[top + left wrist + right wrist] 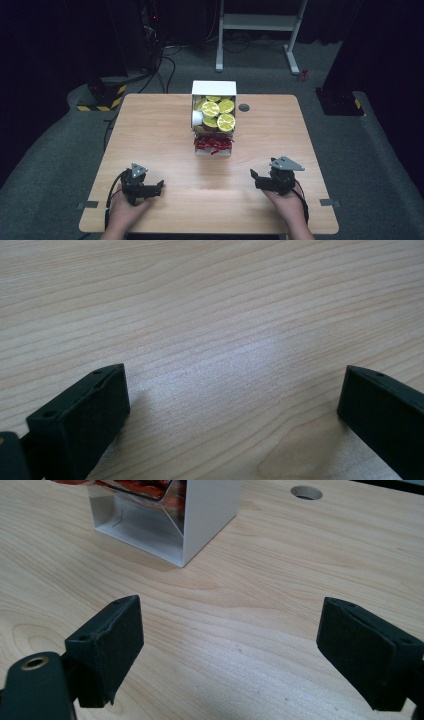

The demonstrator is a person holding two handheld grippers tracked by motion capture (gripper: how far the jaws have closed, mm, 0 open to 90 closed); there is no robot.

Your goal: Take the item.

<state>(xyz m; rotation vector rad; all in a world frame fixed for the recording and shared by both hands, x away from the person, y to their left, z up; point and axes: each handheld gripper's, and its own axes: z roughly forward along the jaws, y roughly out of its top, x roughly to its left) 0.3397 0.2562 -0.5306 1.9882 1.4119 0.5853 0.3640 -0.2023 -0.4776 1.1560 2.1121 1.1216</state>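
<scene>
- High view, frame centre: white box (214,90) holding lemon-slice cups (218,114); light, thin-walled, crushable; grasp by side wall.
- Left gripper (161,186), lower left: jaws apart, empty.
- Right gripper (253,178), lower right: jaws apart, empty.

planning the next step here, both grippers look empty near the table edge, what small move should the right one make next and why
Probably ease the right gripper forward toward the white box at mid-table. Its jaws stand wide with only bare table between them, and the right gripper view has the box's near corner ahead and apart from it. The left gripper is open too, over bare wood.
</scene>
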